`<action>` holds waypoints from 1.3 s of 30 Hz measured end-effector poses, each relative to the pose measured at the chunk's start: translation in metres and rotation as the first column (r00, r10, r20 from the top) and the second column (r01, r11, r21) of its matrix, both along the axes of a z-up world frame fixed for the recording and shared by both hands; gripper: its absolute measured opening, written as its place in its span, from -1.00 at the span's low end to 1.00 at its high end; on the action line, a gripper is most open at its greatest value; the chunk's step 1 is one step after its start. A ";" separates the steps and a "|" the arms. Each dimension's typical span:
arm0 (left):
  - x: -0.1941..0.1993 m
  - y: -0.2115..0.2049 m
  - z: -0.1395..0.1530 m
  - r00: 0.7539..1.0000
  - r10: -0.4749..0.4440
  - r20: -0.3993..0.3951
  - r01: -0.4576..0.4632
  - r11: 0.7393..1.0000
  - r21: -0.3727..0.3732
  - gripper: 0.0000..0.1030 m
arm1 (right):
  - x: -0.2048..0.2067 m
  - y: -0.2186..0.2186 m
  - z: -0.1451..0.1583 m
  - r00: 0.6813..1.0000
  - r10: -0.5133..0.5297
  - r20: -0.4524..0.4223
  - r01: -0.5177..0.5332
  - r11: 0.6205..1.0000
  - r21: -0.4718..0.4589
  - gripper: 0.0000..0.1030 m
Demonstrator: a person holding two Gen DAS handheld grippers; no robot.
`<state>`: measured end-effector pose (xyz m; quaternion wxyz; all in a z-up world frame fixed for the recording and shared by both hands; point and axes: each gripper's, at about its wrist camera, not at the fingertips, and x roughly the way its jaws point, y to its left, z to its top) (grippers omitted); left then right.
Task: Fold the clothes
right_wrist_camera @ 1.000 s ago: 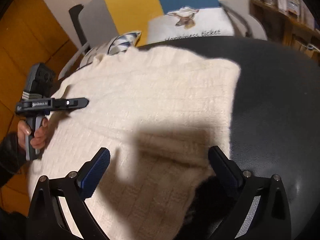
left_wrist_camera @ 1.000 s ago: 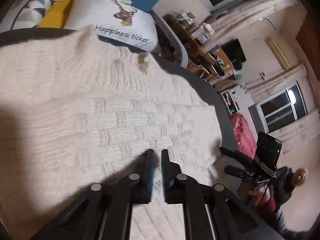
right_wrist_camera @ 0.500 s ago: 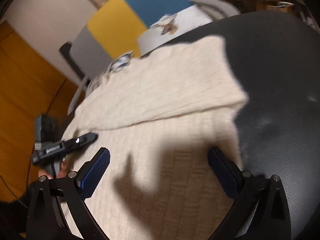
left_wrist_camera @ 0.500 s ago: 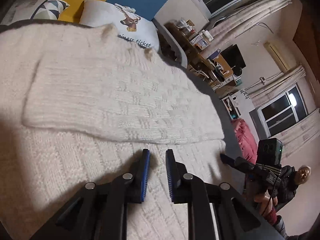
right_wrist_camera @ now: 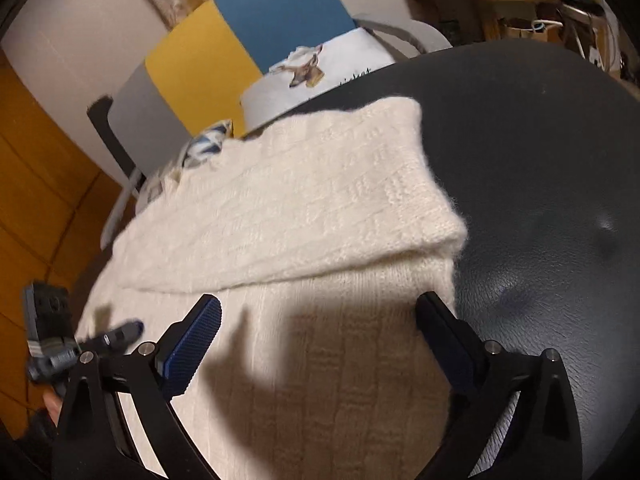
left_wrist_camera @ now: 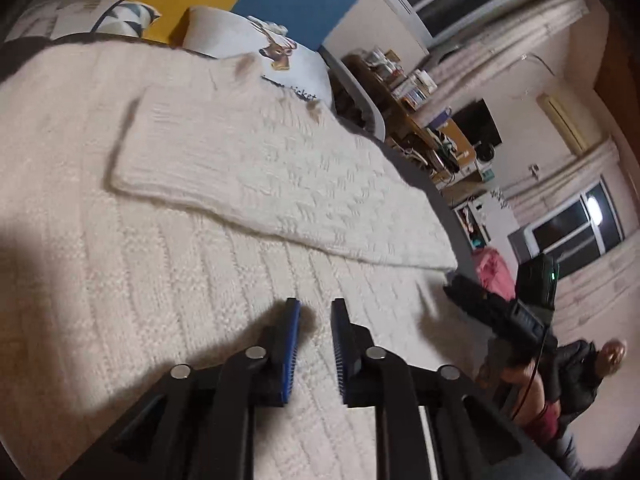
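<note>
A cream knit sweater (left_wrist_camera: pixel 160 264) (right_wrist_camera: pixel 320 360) lies spread on a black padded surface (right_wrist_camera: pixel 540 160). One folded part of it (left_wrist_camera: pixel 280 184) (right_wrist_camera: pixel 304 216) rests flat across the body. My left gripper (left_wrist_camera: pixel 316 304) hovers low over the sweater's near part, open by a narrow gap with nothing between its blue-padded fingers. It also shows at the left of the right wrist view, left gripper (right_wrist_camera: pixel 134 326). My right gripper (right_wrist_camera: pixel 320 308) stands wide open above the sweater's near right edge, holding nothing. In the left wrist view the right gripper (left_wrist_camera: pixel 450 284) sits by the sweater's right edge.
A white pillow with a deer print (left_wrist_camera: pixel 280 52) (right_wrist_camera: pixel 312 68) and a patterned cushion (left_wrist_camera: pixel 120 16) lie behind the sweater. A cluttered wooden shelf (left_wrist_camera: pixel 400 80) stands beyond. A person's hand (left_wrist_camera: pixel 516 376) holds the right gripper.
The folded part now lies laid across the sweater. My left gripper has opened a little and drawn back from it. The right gripper has pulled back toward the near edge.
</note>
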<state>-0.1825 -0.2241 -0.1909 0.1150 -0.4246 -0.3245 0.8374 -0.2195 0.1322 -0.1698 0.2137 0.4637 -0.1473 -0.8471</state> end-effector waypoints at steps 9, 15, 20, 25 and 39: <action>0.002 -0.085 0.003 0.983 0.173 0.053 -0.180 0.964 0.195 -0.51 | 0.044 -0.030 0.007 0.998 0.040 -0.057 -0.040 0.999 -0.013 0.94; -0.011 -0.135 -0.002 0.960 0.266 0.088 -0.280 0.924 0.261 -0.51 | 0.031 -0.049 0.029 0.982 0.085 -0.170 -0.096 0.994 -0.058 0.94; -0.018 -0.144 -0.006 0.963 0.255 0.087 -0.269 0.922 0.278 -0.51 | -0.001 -0.073 0.024 0.981 0.084 -0.174 -0.091 0.995 -0.030 0.94; -0.030 -0.141 -0.009 0.981 0.177 0.077 -0.193 0.919 0.345 -0.51 | -0.022 -0.075 0.001 0.989 0.051 -0.138 -0.056 0.998 -0.035 0.94; -0.077 -0.108 0.002 0.987 -0.049 0.150 0.032 0.992 0.118 -0.59 | -0.026 -0.072 -0.006 0.992 0.045 -0.116 -0.053 0.996 -0.067 0.99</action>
